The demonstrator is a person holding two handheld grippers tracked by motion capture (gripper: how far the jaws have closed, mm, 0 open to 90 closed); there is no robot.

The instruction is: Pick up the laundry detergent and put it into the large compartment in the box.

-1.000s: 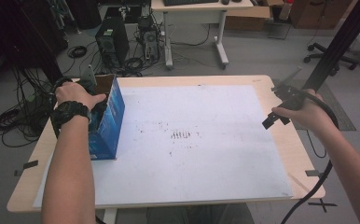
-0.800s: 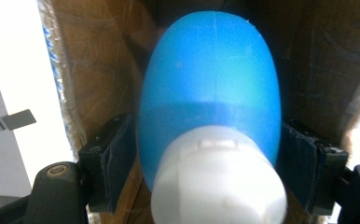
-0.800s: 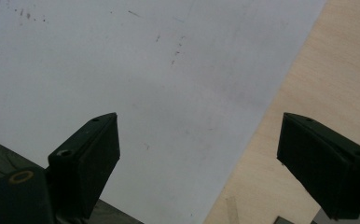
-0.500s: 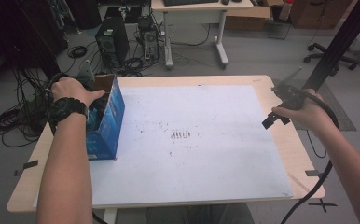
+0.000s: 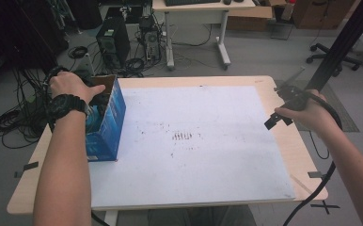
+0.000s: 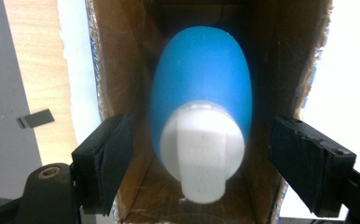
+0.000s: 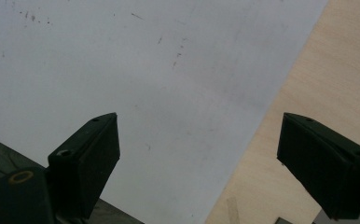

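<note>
Left gripper view shows your left hand-held gripper has just spread its jaws off the blue bottle, now standing loose inside the cardboard box, so that drop looks done, while your right hand-held gripper hangs open above the surface.

Left hand far left, its left gripper pointing down, jaws just been opening, apart. Right gripper at right edge, jaws wide.
</note>
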